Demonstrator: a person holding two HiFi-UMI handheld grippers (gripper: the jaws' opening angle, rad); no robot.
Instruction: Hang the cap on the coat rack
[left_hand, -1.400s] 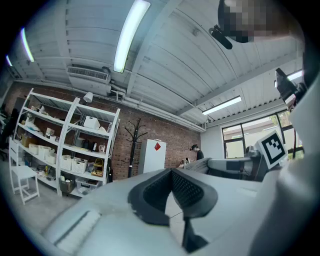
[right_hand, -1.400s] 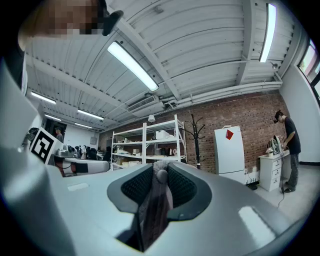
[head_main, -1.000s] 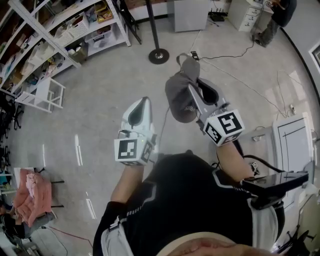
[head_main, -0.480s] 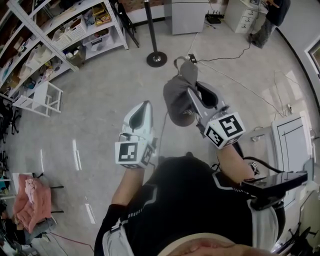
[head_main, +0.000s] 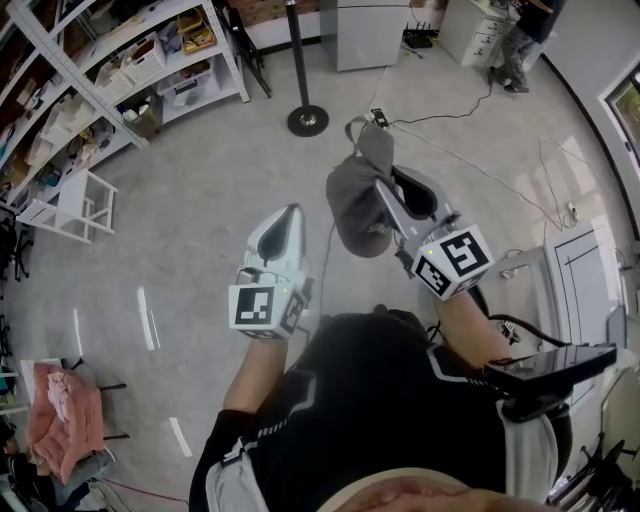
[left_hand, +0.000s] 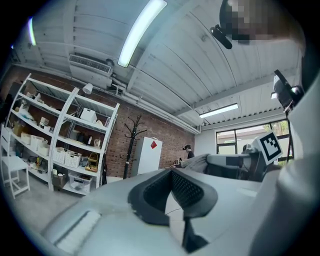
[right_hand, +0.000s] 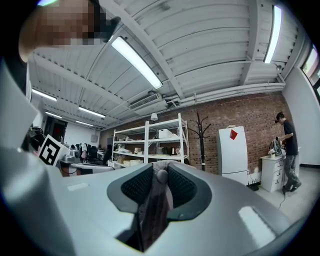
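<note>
A grey cap (head_main: 355, 200) hangs from my right gripper (head_main: 386, 180), which is shut on its fabric at chest height. In the right gripper view the grey cloth (right_hand: 156, 210) runs between the two black pads. My left gripper (head_main: 292, 210) is beside it, to the left and slightly lower, shut with nothing between its pads (left_hand: 187, 192). The black coat rack (head_main: 307, 118) stands ahead on its round base. Its hooked top shows against the brick wall in both gripper views (left_hand: 134, 135) (right_hand: 201, 132). Both grippers are well short of it.
White shelving (head_main: 130, 70) full of boxes runs along the left. A white cabinet (head_main: 360, 30) stands right of the rack, and a person (head_main: 515, 45) stands at the far right. Cables (head_main: 470, 110) cross the floor. A white stool (head_main: 70, 205) stands at left.
The floor, stool and shelves have slid slightly left and down in the head view. Both grippers keep their poses, and the cap stays in the right one.
</note>
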